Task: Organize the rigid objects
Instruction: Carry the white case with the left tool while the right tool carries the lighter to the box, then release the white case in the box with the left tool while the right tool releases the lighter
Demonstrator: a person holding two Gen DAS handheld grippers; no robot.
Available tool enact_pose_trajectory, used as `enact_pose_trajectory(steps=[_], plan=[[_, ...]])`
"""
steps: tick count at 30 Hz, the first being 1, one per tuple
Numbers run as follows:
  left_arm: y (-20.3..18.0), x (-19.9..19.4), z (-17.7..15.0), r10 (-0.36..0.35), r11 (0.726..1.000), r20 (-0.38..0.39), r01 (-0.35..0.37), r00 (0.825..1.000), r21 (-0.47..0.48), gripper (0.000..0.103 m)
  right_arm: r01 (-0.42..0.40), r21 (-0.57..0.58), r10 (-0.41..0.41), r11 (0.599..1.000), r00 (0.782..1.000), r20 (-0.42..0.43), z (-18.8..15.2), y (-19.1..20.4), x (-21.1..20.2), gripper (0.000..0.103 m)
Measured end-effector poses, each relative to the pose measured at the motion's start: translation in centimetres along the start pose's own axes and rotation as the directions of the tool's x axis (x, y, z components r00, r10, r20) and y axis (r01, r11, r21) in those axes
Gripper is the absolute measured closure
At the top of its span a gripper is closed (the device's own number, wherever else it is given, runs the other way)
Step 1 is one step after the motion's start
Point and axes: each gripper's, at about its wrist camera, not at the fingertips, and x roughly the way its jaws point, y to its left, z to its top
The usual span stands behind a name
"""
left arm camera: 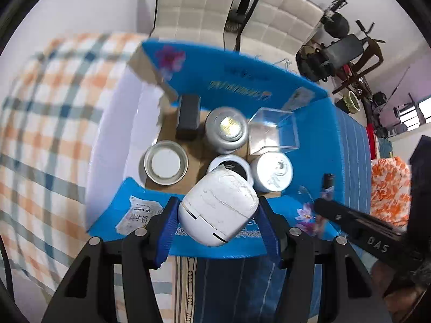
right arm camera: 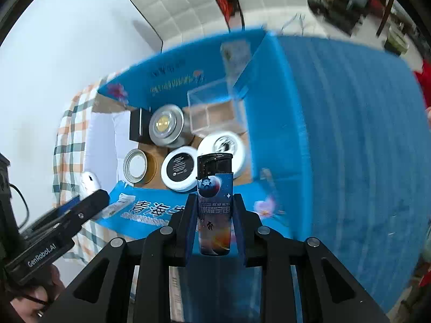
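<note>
My left gripper [left arm camera: 216,212] is shut on a scuffed white rounded case [left arm camera: 218,206], held above the near flap of an open blue cardboard box [left arm camera: 269,86]. My right gripper [right arm camera: 214,210] is shut on a blue lighter [right arm camera: 214,210] with a black cap and space print, just in front of the same box [right arm camera: 269,86]. Inside the box stand a black case [left arm camera: 188,117], a silver tin with a gold top [left arm camera: 226,130], a clear plastic cube [left arm camera: 274,132], an open metal tin [left arm camera: 165,164], a black-topped white jar [left arm camera: 237,168] and a white round tin [left arm camera: 273,172].
The box rests on a blue striped bedspread [right arm camera: 350,134]. A checked orange and blue cloth [left arm camera: 45,123] lies to its left. A white padded headboard [left arm camera: 215,5] and wall stand behind. Chairs and clutter [left arm camera: 350,53] fill the far right.
</note>
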Motion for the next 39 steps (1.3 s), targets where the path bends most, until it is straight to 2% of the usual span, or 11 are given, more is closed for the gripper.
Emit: enact_pose_trajectory(steps=[3, 6, 13, 20, 24, 26, 30, 32, 34, 36, 39], plan=[[1.0, 2.7, 0.6, -0.012, 1.000, -0.066, 0.011, 0.998, -0.021, 0.049, -0.026, 0.024, 0.028, 0.999, 0.997, -0.069, 0.8, 0.4, 3.6, 0.076], [1.9, 5.3, 1.0, -0.025, 0.999, -0.129, 0.020, 0.991, -0.040, 0.049, -0.012, 0.032, 0.015, 0.999, 0.995, -0.100, 1.4, 1.0, 6.4, 0.076], [2.6, 8.9, 1.0, -0.020, 0.999, -0.205, 0.013, 0.979, -0.037, 0.049, 0.056, 0.003, -0.056, 0.998, 0.992, -0.110, 2.5, 1.8, 9.4, 0.076], [2.2, 9.8, 0.8, 0.019, 1.000, -0.219, -0.022, 0.975, -0.009, 0.049, 0.093, -0.035, -0.097, 0.995, 0.989, -0.111, 2.6, 2.3, 10.6, 0.076], [1.7, 9.6, 0.7, 0.074, 0.997, -0.214, -0.069, 0.974, 0.030, 0.048, 0.132, -0.055, -0.138, 0.990, 0.984, -0.115, 2.5, 2.9, 11.0, 0.075], [1.4, 9.5, 0.6, 0.111, 0.993, -0.211, -0.102, 0.971, 0.055, 0.048, 0.154, -0.069, -0.161, 0.986, 0.981, -0.111, 2.4, 3.0, 11.1, 0.067], [1.1, 8.7, 0.4, 0.167, 0.985, -0.183, -0.156, 0.969, 0.073, 0.048, 0.187, -0.074, -0.194, 0.980, 0.976, -0.100, 1.8, 2.6, 10.5, 0.058], [1.1, 8.0, 0.3, 0.175, 0.984, -0.167, -0.166, 0.970, 0.066, 0.035, 0.211, -0.077, -0.217, 0.974, 0.972, -0.085, 1.6, 2.6, 10.1, 0.044], [1.2, 7.2, 0.3, 0.175, 0.984, -0.144, -0.168, 0.974, 0.057, 0.019, 0.223, -0.083, -0.229, 0.971, 0.971, -0.065, 1.3, 2.3, 8.9, 0.036], [1.0, 6.4, 0.5, 0.186, 0.982, -0.128, -0.180, 0.974, 0.058, 0.017, 0.248, -0.091, -0.253, 0.964, 0.966, -0.044, 1.2, 2.3, 8.0, 0.030], [0.8, 5.6, 0.8, 0.211, 0.976, -0.116, -0.203, 0.971, 0.074, 0.000, 0.287, -0.103, -0.289, 0.952, 0.957, -0.007, 1.1, 2.5, 6.7, 0.018]])
